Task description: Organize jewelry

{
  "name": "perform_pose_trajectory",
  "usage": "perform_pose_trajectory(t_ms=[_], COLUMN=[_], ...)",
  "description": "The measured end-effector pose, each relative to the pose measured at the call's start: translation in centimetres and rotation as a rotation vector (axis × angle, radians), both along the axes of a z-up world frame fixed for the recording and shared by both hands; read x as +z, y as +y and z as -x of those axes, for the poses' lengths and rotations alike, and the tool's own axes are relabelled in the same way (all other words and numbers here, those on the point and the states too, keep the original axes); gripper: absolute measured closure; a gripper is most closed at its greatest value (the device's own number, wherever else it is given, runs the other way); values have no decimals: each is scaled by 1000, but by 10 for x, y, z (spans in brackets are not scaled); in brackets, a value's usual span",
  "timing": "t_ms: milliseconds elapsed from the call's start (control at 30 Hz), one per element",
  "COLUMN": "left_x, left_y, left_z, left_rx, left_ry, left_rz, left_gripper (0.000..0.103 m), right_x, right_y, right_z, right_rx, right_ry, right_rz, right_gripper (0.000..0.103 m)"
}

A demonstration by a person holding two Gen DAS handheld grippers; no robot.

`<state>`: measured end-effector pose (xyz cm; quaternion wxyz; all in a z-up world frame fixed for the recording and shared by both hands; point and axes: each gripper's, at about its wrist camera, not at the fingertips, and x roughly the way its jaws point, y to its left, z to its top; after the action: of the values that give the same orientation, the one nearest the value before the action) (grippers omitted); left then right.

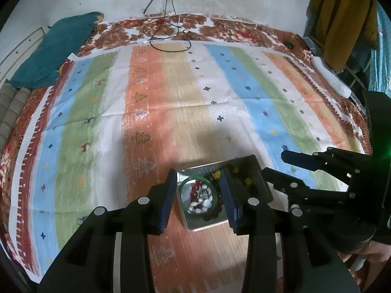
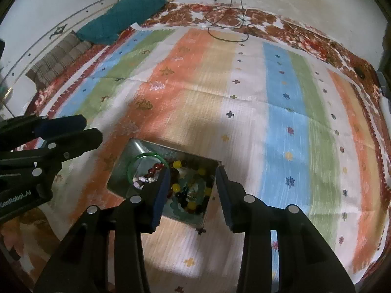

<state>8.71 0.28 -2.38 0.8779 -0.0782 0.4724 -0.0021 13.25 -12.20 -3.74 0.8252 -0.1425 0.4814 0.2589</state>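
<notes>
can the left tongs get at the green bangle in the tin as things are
Probably yes. The left tongs hang open right above the green bangle, which lies on top at the left end of the open tin. Nothing covers it, and the right tongs sit over the beads at the other end.

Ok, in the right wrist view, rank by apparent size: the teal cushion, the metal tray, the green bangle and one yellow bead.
1. Teal cushion and metal tray: alike; the cushion lies farther off, so unsure.
2. Green bangle.
3. Yellow bead.
</notes>
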Motion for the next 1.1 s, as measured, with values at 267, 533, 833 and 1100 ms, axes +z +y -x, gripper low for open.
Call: perform_pose_trajectory(t_ms=[267, 533, 833, 1100], left_x=[2, 3, 5, 10], left_y=[1, 0, -2, -4], left_z=[26, 43, 67, 86], left_rx=[-6, -12, 3, 12], left_ry=[-19, -28, -52, -82], left_rz=[37, 65, 30, 49], left_gripper=[52, 45, 32, 22], right_x=[25, 27, 32, 36], right_y=[-20, -36, -49, -53], right_z=[21, 38, 54, 72], right_rx=[-26, -31, -40, -16], right_ry=[-38, -55, -90, -123], right_rz=[-98, -94, -108, -117], right_gripper=[53, 48, 38, 28])
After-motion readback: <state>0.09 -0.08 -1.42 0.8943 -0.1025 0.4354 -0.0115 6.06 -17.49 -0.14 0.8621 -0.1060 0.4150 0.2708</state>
